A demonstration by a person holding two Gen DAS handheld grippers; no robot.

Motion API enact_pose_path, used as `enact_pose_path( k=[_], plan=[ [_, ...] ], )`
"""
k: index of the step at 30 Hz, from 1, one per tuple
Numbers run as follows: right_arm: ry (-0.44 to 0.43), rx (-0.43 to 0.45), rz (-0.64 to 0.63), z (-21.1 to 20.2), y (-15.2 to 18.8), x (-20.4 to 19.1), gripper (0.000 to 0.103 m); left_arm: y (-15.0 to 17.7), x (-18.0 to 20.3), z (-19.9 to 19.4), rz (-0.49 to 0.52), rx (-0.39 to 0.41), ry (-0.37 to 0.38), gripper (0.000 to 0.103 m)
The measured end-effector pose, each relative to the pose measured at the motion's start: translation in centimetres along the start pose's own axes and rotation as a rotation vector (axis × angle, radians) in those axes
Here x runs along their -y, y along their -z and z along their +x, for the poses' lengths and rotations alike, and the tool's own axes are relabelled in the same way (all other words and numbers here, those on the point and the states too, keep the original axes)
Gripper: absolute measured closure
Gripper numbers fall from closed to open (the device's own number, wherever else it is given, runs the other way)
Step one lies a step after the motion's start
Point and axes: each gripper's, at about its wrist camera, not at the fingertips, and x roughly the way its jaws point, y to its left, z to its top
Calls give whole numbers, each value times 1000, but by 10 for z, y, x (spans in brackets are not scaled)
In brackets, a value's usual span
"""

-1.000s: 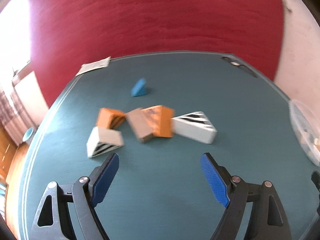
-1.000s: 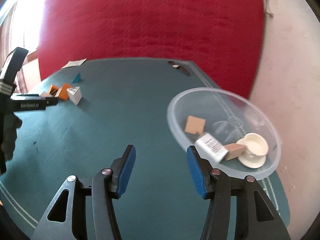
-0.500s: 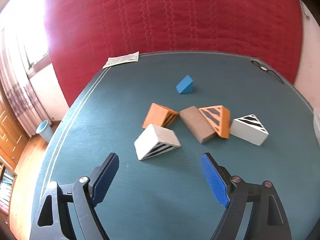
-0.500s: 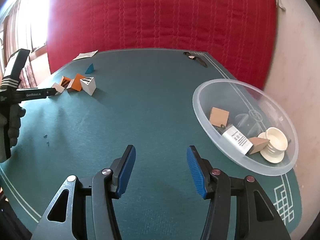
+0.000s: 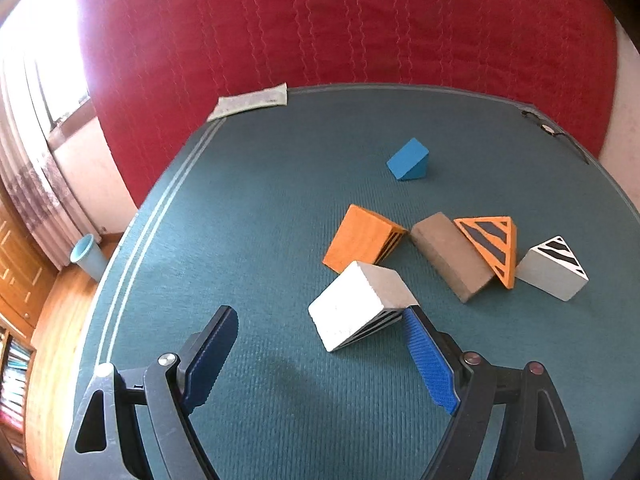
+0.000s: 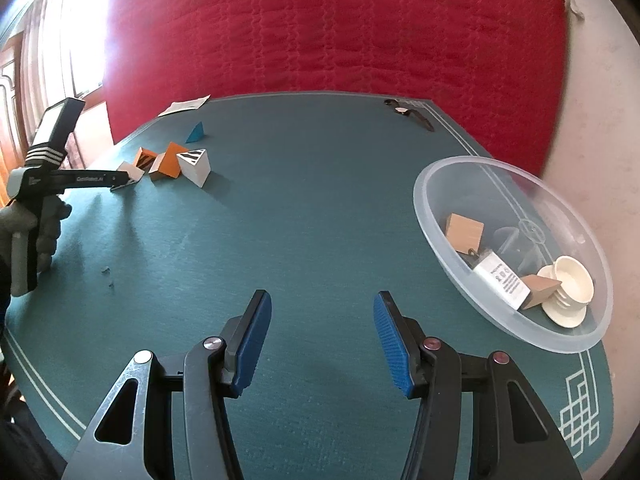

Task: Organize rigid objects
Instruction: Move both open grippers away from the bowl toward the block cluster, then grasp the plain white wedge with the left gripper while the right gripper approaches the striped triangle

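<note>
Six wedge blocks lie clustered on the teal tabletop: two white striped wedges, two orange wedges, a grey-brown wedge, a blue wedge apart.

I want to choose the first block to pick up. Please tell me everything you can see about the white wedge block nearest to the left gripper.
The white wedge block is a triangular prism, apparently painted wood, with plain white and grey faces and black stripes on its triangular end. It lies on the green table mat, at the near edge of the cluster, close beside the plain-faced orange wedge; contact is unclear. The open left gripper reaches it, one blue pad at its striped end, seemingly not gripping.
</note>
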Motion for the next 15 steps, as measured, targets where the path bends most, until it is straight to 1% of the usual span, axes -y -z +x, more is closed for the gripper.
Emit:
enact_pose_path(
  k=[8,9,10,11,12,14,15],
  plan=[
    [-25,-8,-6,4,-5,-7,48,-7,6,10,32,-17,1,17],
    [-29,-8,-9,4,-6,-9,48,-9,6,11,32,-18,9,22],
    [-31,-8,-10,5,-7,-10,48,-10,6,11,34,-19,25,29],
    [-37,-8,-14,6,-9,-12,48,-11,6,12,36,-19,40,32],
    [-41,-9,-17,7,-10,-13,48,-12,6,12,35,-19,48,36],
    [-55,-13,-22,10,-13,-17,48,-12,7,12,33,-17,75,49],
    [-61,-16,-24,12,-15,-19,48,-12,8,11,32,-15,90,52]
  ],
)
